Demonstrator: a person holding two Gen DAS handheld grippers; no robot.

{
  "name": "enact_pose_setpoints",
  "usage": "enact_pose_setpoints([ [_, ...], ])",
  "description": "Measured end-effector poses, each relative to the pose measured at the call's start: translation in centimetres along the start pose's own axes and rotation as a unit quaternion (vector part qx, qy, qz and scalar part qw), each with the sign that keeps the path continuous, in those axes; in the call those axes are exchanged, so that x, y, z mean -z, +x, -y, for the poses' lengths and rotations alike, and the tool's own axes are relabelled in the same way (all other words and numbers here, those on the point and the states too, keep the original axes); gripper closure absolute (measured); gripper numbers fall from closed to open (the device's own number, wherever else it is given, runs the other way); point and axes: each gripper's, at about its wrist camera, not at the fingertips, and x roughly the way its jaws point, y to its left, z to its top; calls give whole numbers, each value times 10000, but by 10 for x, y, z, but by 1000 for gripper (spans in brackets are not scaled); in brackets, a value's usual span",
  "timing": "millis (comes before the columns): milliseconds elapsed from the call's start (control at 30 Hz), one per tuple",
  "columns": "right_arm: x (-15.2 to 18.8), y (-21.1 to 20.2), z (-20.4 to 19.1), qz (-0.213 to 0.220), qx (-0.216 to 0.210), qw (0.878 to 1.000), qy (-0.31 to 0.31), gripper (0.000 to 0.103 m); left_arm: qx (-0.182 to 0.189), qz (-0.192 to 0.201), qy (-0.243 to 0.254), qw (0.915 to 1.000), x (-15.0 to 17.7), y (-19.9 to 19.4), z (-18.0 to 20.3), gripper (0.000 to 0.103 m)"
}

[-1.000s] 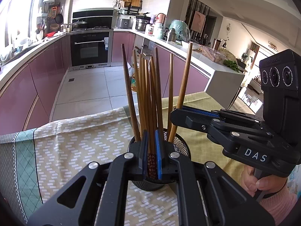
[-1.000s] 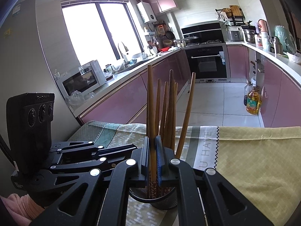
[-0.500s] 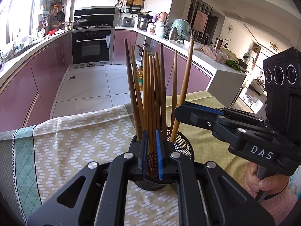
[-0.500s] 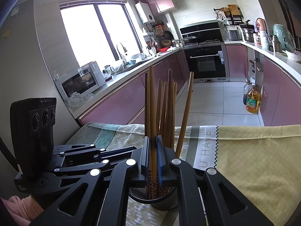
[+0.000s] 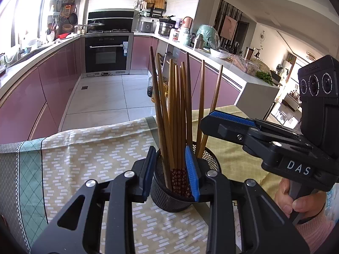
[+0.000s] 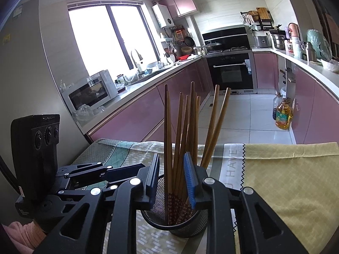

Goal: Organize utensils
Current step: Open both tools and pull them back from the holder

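Observation:
Several brown wooden chopsticks (image 5: 175, 110) stand upright in a black mesh cup (image 5: 167, 196) on the patterned tablecloth (image 5: 84, 148). My left gripper (image 5: 170, 165) straddles the bundle just above the cup's rim, its jaws opening, with a gap beside the sticks. From the right, my right gripper (image 5: 211, 122) reaches in over the cup, held by a hand (image 5: 296, 201). In the right wrist view the right gripper (image 6: 171, 169) is also opening around the chopsticks (image 6: 184, 127), pads not pressing, above the cup (image 6: 182, 226). The left gripper (image 6: 127, 169) lies at the lower left.
The table's far edge drops to a tiled kitchen floor (image 5: 101, 97). Pink cabinets (image 6: 131, 118) and a black oven (image 5: 106, 53) line the walls. Oil bottles (image 6: 282, 114) stand on the floor. A yellow cloth (image 6: 286, 173) covers the table's right part.
Both grippers were shut on chopsticks in the cup; their jaws have since parted. The sticks now stand loose and spread slightly. Neither hand has shifted much.

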Motion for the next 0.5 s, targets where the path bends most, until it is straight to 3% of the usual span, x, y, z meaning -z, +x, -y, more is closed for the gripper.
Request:
enact_pose_setpoints([
  [100, 1, -1, -1, 21, 3, 10000, -10, 80, -21, 28, -24, 10000, 2, -2, -3, 71],
  [300, 7, -10, -6, 119, 82, 9999, -53, 63, -124, 171, 30, 9998, 6, -9, -3, 61],
  [367, 9, -17, -9, 232, 177, 9995, -104, 48, -216, 270, 51, 9994, 9, -14, -3, 46],
  [400, 10, -21, -10, 294, 228, 9992, -118, 41, -271, 323, 59, 9991, 11, -18, -4, 45],
  [433, 11, -24, -11, 347, 276, 9989, -137, 40, -330, 373, 70, 9987, 13, -21, -4, 44],
  [500, 14, -31, -12, 428, 372, 9983, -168, 33, -432, 478, 65, 9979, 18, -29, -6, 32],
])
